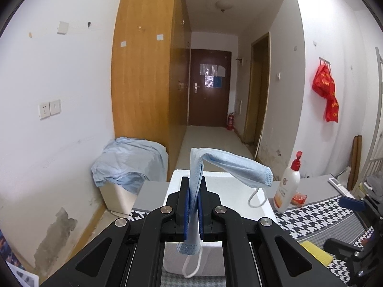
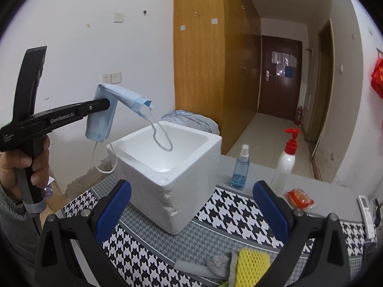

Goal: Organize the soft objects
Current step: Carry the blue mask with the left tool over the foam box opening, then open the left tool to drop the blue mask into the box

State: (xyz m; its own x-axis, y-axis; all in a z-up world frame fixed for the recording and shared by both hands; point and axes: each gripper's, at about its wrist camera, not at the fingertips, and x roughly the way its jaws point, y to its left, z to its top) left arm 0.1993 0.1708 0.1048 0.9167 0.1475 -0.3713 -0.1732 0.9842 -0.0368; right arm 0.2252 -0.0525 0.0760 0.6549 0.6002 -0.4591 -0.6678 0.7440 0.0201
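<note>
Above the foam box (image 2: 167, 167), left tongs (image 1: 194, 205) pinching face mask (image 1: 229, 165), pointing slightly downward

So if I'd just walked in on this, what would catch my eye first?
Probably the blue face mask pinched in the left gripper, dangling in the air just above and beside the open white foam box on the houndstooth-patterned cloth. Next, the right gripper with its blue pads spread wide and empty, facing the box, and a yellow sponge lying just below it.
</note>
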